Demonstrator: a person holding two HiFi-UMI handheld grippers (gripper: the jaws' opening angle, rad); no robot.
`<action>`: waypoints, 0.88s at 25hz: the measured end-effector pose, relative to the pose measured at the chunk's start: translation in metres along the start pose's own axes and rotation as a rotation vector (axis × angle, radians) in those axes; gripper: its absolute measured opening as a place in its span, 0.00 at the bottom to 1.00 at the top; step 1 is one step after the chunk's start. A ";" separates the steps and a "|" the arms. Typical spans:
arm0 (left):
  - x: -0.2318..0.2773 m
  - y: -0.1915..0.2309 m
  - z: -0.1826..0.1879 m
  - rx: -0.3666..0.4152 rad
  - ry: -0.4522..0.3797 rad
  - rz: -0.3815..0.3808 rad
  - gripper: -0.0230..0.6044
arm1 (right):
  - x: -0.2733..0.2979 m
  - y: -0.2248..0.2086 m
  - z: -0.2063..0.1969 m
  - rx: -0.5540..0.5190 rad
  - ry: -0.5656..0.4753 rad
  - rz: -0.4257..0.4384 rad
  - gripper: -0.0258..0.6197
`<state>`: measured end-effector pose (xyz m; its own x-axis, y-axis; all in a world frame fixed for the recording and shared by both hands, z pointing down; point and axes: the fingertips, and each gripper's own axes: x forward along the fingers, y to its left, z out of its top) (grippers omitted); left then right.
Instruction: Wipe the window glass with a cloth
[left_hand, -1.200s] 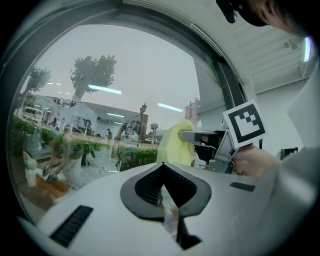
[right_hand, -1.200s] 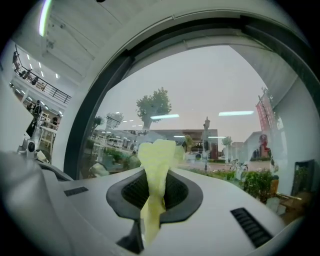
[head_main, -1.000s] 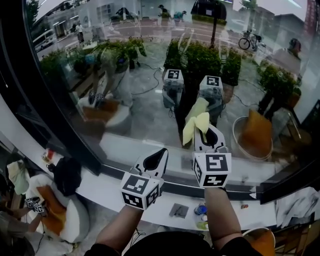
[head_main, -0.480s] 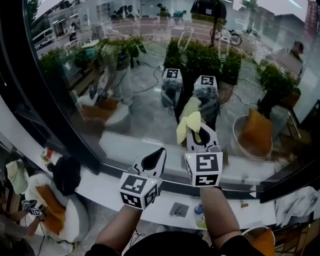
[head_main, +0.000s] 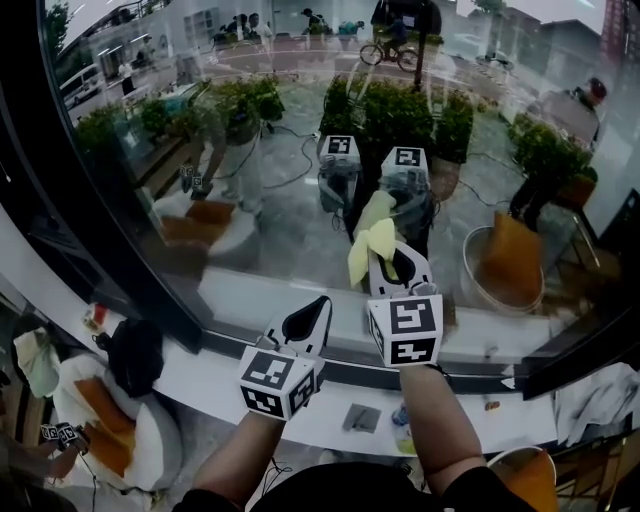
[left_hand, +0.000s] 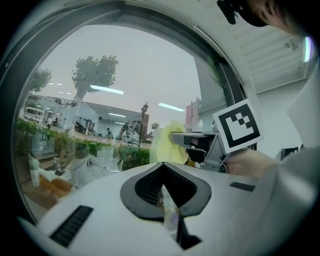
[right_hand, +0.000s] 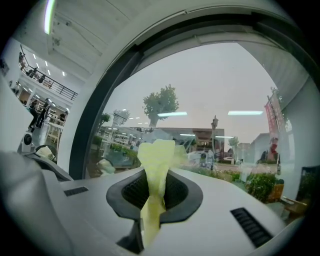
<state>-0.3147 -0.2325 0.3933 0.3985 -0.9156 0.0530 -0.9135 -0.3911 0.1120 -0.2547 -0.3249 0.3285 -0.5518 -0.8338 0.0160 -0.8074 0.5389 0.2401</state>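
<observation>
The big window glass (head_main: 280, 200) fills the head view, with plants and a street behind it and reflections on it. My right gripper (head_main: 392, 262) is raised against the pane, shut on a pale yellow cloth (head_main: 368, 248) whose folds stick out past its tips onto the glass. In the right gripper view the cloth (right_hand: 156, 160) runs up between the closed jaws of that gripper (right_hand: 159, 175). My left gripper (head_main: 320, 306) hovers lower and to the left, close to the glass, shut with nothing in it. From the left gripper (left_hand: 162, 170) I see the cloth (left_hand: 166, 142) beside it.
A thick black window frame (head_main: 100, 230) curves down the left side. Below the pane runs a white sill (head_main: 220, 375) with a small grey item (head_main: 358, 417) and a bottle (head_main: 402, 420) on it. A black bag (head_main: 135, 350) lies at lower left, and white fabric (head_main: 600, 400) at lower right.
My right gripper has slid left and slightly up along the glass, carrying the yellow cloth. The left gripper has hardly moved.
</observation>
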 end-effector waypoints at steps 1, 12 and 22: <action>-0.001 0.000 0.000 0.000 0.000 -0.001 0.05 | 0.000 0.000 -0.001 0.000 0.003 0.000 0.12; -0.013 -0.013 -0.002 0.007 -0.021 -0.009 0.05 | -0.012 0.017 0.000 -0.012 0.010 0.040 0.12; -0.018 -0.023 0.014 0.049 -0.046 -0.001 0.05 | -0.025 0.043 0.030 -0.027 -0.021 0.139 0.12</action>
<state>-0.3026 -0.2081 0.3759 0.3960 -0.9182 0.0075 -0.9166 -0.3947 0.0635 -0.2823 -0.2774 0.3096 -0.6624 -0.7485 0.0303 -0.7173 0.6454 0.2626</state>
